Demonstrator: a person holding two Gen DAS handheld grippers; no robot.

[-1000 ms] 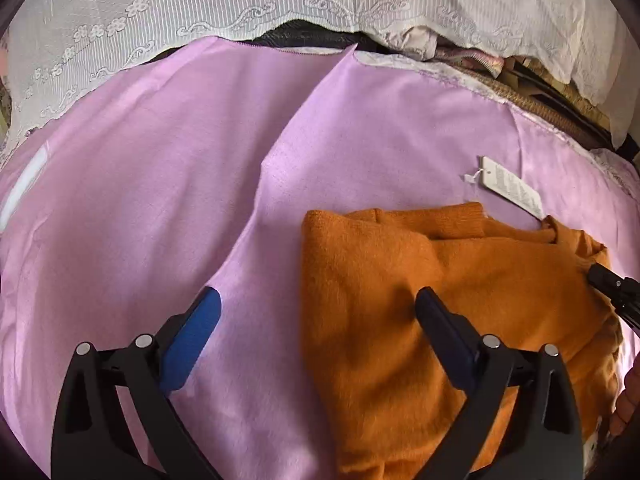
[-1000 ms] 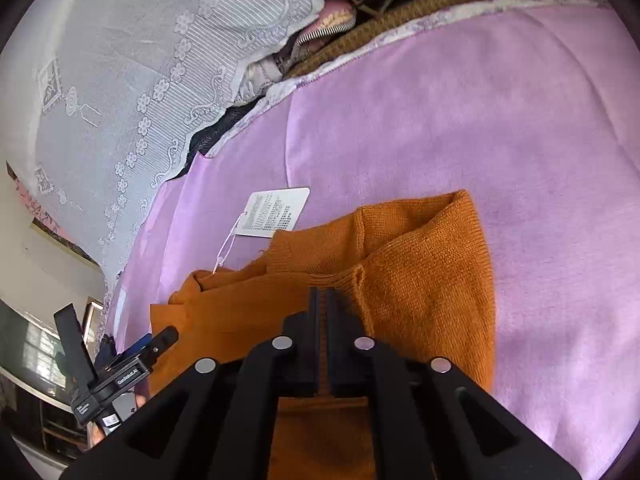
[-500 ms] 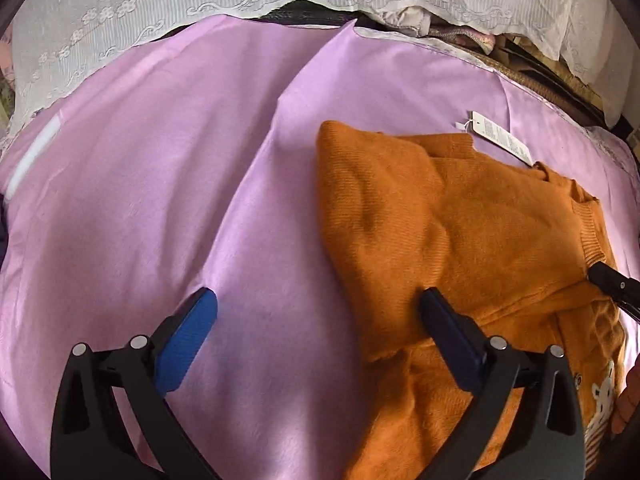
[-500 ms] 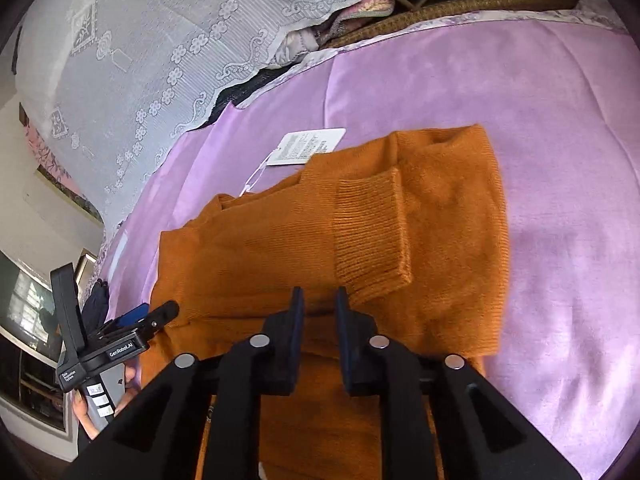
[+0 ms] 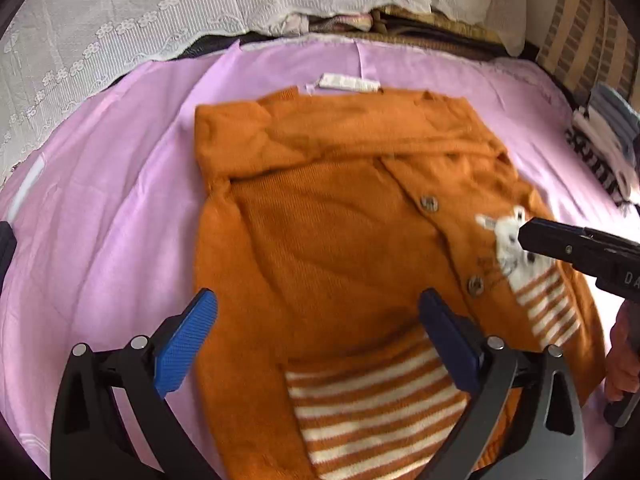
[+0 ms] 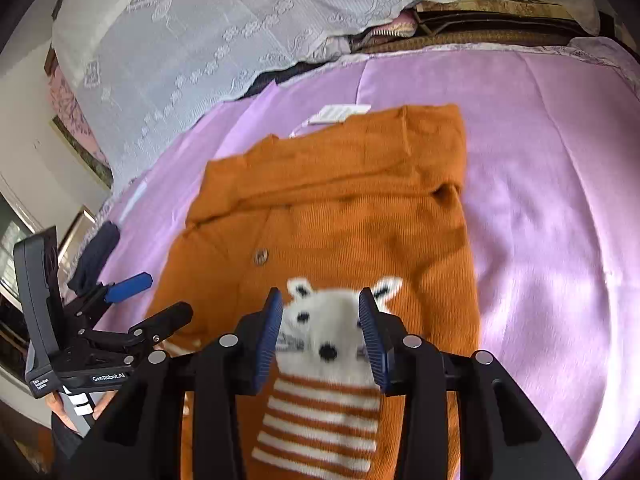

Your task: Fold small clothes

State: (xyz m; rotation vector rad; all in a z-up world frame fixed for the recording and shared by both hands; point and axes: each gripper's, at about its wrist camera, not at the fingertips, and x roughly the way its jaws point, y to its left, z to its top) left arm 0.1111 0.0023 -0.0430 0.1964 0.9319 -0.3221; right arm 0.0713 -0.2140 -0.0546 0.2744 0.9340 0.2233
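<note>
An orange knitted cardigan [image 5: 340,240] lies flat on the lilac sheet [image 5: 100,200], both sleeves folded across its chest. It has buttons, a white animal figure [image 6: 328,320] and striped patches. A white tag [image 5: 348,84] pokes out at the collar. My left gripper [image 5: 316,320] hovers open and wide above the cardigan's lower left part, nothing between its blue pads. My right gripper [image 6: 320,320] hangs over the animal figure; its jaws are opening and the pads press on nothing. One right finger [image 5: 560,244] juts in from the right in the left wrist view.
A white lace cloth [image 6: 200,40] drapes over piled things along the sheet's far edge. A black-and-white patterned cloth [image 5: 600,160] lies at the right edge, a dark garment [image 6: 96,256] at the left edge. A hand [image 5: 624,352] holds the right gripper.
Both grippers drew back toward the cardigan's hem, bringing its buttons and animal figure into view. The right jaws, shut before, let go of the sleeve cuff and spread apart.
</note>
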